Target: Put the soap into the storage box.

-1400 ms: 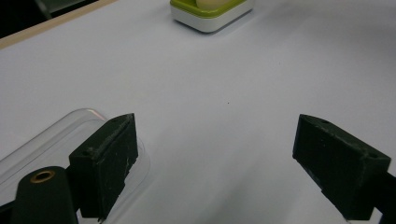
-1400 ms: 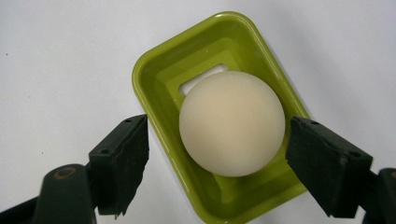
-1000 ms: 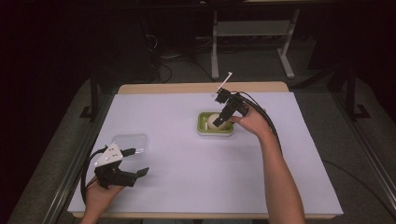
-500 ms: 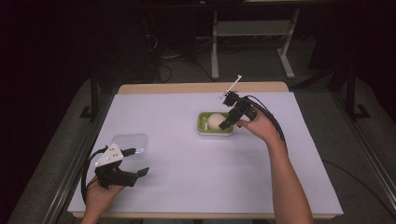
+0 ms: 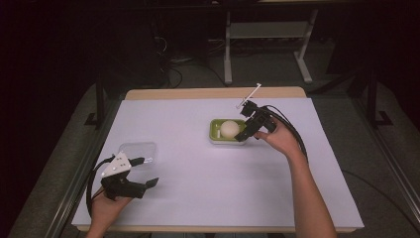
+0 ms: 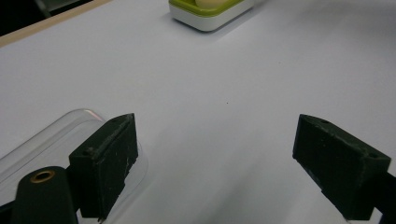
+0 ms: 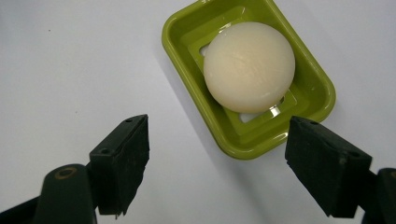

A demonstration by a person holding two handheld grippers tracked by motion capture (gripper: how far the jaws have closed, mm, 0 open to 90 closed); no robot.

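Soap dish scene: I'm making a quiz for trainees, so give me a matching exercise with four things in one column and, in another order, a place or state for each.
Things:
1. soap
2. soap dish
3. clear lid
4. right gripper

Places or states:
A. lies flat on the white table cover beside the left gripper
B. green, holds a round pale bar
C. open, by the dish's near right edge
D. rests in the green tray

Pairs: 1-D, 2-B, 3-A, 4-C
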